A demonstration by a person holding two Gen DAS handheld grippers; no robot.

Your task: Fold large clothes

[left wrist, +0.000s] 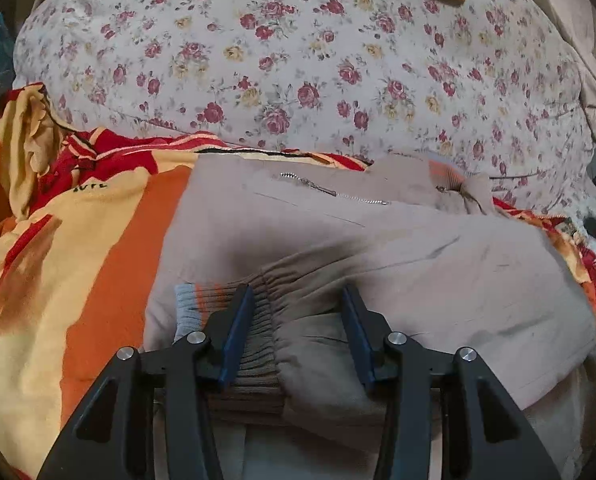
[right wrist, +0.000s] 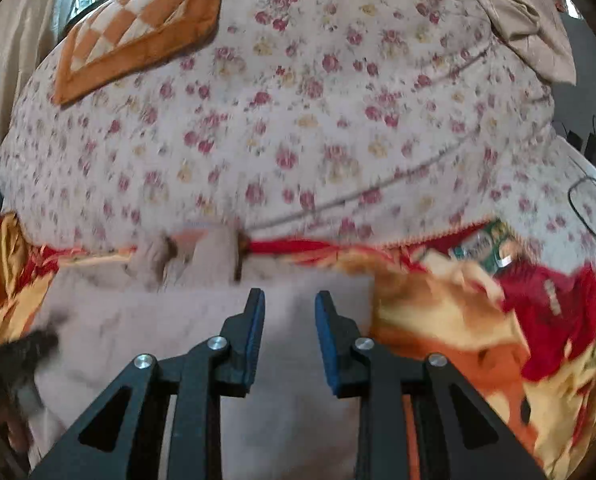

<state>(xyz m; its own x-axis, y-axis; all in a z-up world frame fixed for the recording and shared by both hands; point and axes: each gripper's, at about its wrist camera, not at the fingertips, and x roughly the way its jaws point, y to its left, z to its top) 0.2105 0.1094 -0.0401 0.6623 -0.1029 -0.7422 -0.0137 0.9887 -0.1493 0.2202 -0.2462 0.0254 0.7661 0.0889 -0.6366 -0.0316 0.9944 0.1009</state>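
A beige zip jacket (left wrist: 378, 248) lies folded on the bed, its zipper (left wrist: 334, 192) and ribbed collar (left wrist: 446, 176) at the far side. A sleeve is laid across it. The sleeve's ribbed cuff (left wrist: 265, 360), striped orange and grey, rests under my left gripper (left wrist: 297, 292). That gripper is open: the cuff sits beside the left pad and the right pad is off it. In the blurred right wrist view my right gripper (right wrist: 289, 294) hovers open over the jacket (right wrist: 137, 320), nothing between its pads.
A floral quilt (left wrist: 298, 60) bulges behind the jacket. An orange, yellow and red blanket (left wrist: 77, 260) lies under and around it. An orange checked cushion (right wrist: 137, 28) sits far left, beige cloth (right wrist: 518, 12) far right, and cables (right wrist: 590, 200) at the right edge.
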